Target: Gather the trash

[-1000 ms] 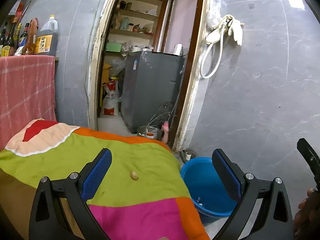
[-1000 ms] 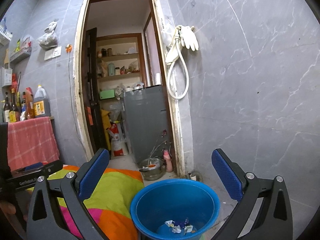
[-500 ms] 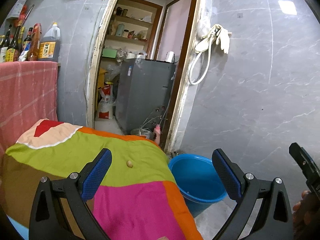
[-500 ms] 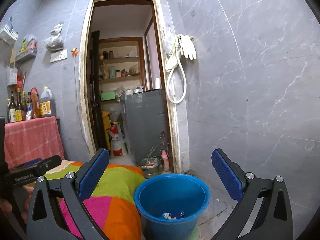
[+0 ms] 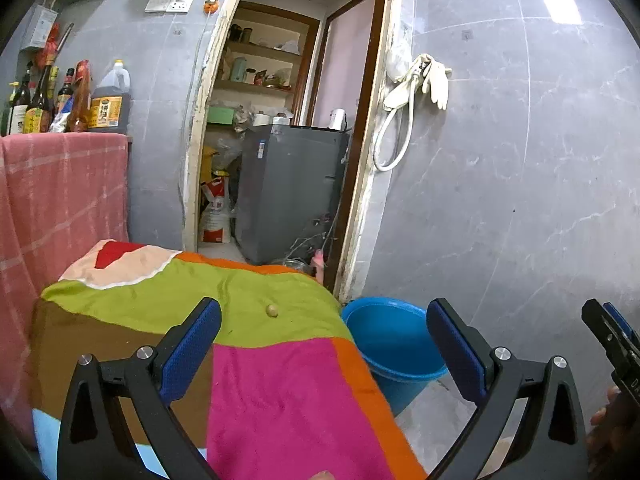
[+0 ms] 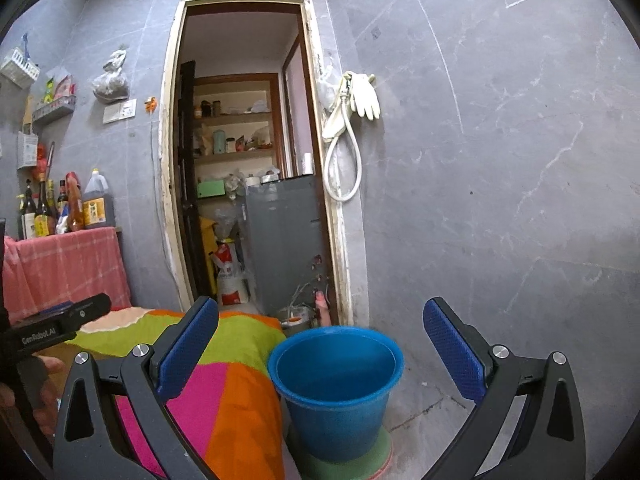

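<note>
A small tan nut-like scrap (image 5: 271, 310) lies on the green patch of the patchwork cloth (image 5: 280, 392) that covers the table. A blue bucket (image 5: 392, 344) stands on the floor at the table's right end; it also shows in the right wrist view (image 6: 336, 384), and its inside is hidden from here. My left gripper (image 5: 324, 344) is open and empty, held above the cloth, short of the scrap. My right gripper (image 6: 320, 344) is open and empty, raised in front of the bucket. The right gripper's edge shows in the left wrist view (image 5: 612, 340).
A grey marble wall (image 6: 500, 200) is on the right. An open doorway shows a grey appliance (image 5: 292, 188) and shelves. Bottles (image 5: 108, 100) stand on a ledge draped with a pink towel (image 5: 60, 200) at left. Gloves and a hose (image 5: 416, 92) hang beside the door.
Both grippers have risen and pulled back. The bucket and cloth sit lower and farther off in both views. The bucket's trash has gone out of sight. Both jaws stay open.
</note>
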Motion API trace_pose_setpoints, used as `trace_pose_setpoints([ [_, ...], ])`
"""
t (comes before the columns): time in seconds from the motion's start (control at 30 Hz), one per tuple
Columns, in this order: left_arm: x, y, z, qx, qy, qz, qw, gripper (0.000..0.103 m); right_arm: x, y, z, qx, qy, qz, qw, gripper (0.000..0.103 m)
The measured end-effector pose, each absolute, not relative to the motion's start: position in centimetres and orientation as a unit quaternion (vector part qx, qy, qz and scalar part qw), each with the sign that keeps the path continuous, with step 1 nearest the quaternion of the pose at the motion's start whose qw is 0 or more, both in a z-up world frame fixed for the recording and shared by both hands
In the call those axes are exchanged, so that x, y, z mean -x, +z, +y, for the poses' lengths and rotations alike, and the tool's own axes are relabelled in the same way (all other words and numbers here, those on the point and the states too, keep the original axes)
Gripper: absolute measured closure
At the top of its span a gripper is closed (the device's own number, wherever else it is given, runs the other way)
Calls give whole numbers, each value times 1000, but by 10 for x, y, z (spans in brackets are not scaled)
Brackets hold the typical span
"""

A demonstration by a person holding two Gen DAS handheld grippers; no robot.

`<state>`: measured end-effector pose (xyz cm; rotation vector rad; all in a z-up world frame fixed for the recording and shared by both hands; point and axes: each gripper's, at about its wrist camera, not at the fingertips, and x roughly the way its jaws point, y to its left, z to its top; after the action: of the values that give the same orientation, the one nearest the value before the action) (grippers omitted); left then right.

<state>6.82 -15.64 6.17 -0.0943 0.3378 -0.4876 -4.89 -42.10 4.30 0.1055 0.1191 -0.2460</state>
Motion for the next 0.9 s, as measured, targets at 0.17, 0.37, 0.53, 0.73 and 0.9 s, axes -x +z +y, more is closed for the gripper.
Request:
trace_pose_setpoints([
  [0.17,-55,49,-152,47,-236,170,956,2,58,31,-420,-57,-128,76,987,0],
  [0.37,-40,32,-148,38,-232,172,957,2,66,20,-417,-57,-132,85,986,0],
  [0.53,-30,21,-146,23,-222,176,959,2,71,12,-411,-48,-133,93,986,0],
  [0.73,-27,12,-140,15,-211,174,962,2,73,2,-404,-37,-136,98,985,0],
  [0.9,-28,5,-135,13,-210,179,961,2,70,-4,-404,-40,-136,107,984,0],
])
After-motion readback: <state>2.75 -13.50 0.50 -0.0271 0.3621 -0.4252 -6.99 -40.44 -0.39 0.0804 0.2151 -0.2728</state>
